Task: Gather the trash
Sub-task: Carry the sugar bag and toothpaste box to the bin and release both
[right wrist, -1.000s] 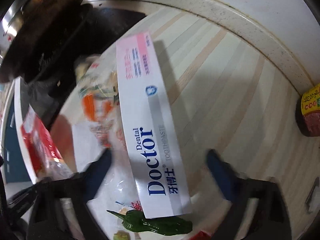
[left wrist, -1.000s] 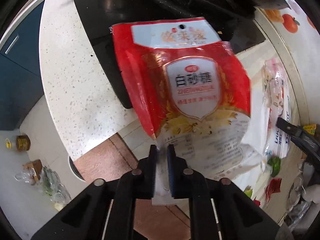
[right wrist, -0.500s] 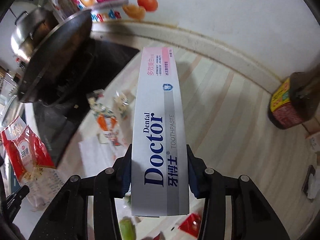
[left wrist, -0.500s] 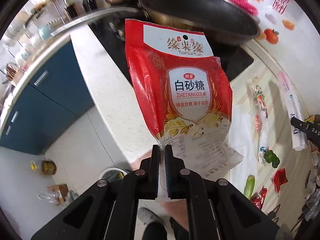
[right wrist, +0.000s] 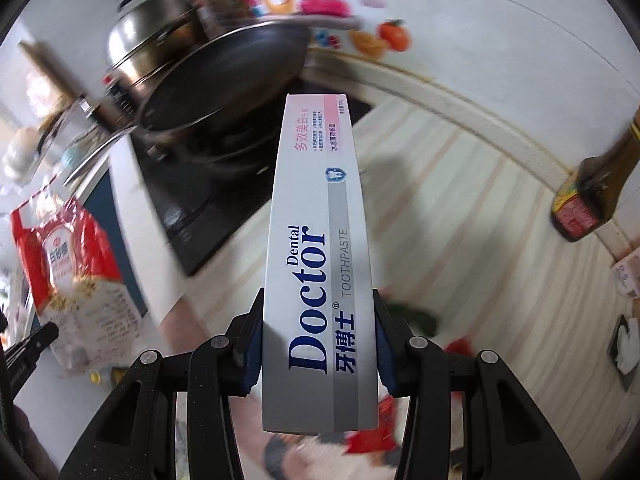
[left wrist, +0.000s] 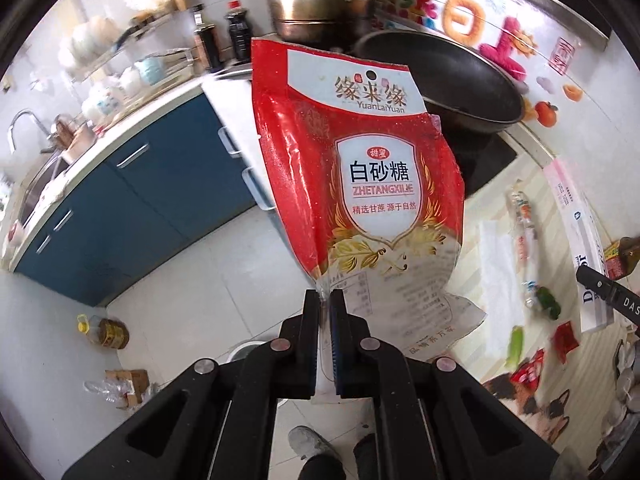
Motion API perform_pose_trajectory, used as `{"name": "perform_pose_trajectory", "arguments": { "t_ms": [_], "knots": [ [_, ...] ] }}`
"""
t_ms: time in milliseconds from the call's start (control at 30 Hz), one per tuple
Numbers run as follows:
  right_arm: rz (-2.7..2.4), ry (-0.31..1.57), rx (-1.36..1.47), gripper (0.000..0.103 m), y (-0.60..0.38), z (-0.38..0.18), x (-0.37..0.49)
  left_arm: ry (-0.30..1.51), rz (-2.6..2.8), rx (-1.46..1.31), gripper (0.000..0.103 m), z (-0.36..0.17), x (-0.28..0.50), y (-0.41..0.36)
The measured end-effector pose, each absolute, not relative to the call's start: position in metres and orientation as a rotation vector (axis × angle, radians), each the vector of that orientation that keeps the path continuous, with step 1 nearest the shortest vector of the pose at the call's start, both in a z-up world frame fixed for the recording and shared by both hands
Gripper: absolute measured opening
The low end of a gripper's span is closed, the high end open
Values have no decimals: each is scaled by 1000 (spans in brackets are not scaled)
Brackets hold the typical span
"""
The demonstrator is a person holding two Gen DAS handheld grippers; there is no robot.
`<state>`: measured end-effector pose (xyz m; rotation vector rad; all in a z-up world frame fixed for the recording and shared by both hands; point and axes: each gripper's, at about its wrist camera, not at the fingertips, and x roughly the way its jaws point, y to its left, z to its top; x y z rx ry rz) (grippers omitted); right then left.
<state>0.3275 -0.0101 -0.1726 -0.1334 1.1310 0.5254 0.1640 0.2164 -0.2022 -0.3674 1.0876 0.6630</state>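
Red sugar bag (left wrist: 360, 184): limp, light; my left tongs (left wrist: 325, 300) pinch its clear bottom edge, up off the bench (left wrist: 500, 216). Toothpaste box (right wrist: 320, 260): stiff, crushable; right tongs (right wrist: 318, 344) clamp its sides, above the bench.

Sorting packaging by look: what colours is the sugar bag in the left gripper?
Red plastic sugar bag with white panels, gold leaves; clearest in left wrist view.

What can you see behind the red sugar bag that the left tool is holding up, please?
Behind the sugar bag are a dark wok on a black stove, a steel pot and blue cabinets. The bag covers the wok's near side.
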Motion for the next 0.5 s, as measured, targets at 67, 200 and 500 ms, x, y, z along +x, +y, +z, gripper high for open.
{"name": "perform_pose_trajectory", "arguments": {
  "t_ms": [67,200,500],
  "knots": [
    [561,1137,-153,48,5,-174,307,1080,690,-382,3,-200,142,224],
    [646,1152,-215,48,43,-180,263,1074,753,-440,3,-204,95,245],
    [832,1190,-374,48,142,-223,171,1160,882,-615,3,-265,-18,298]
  ]
}}
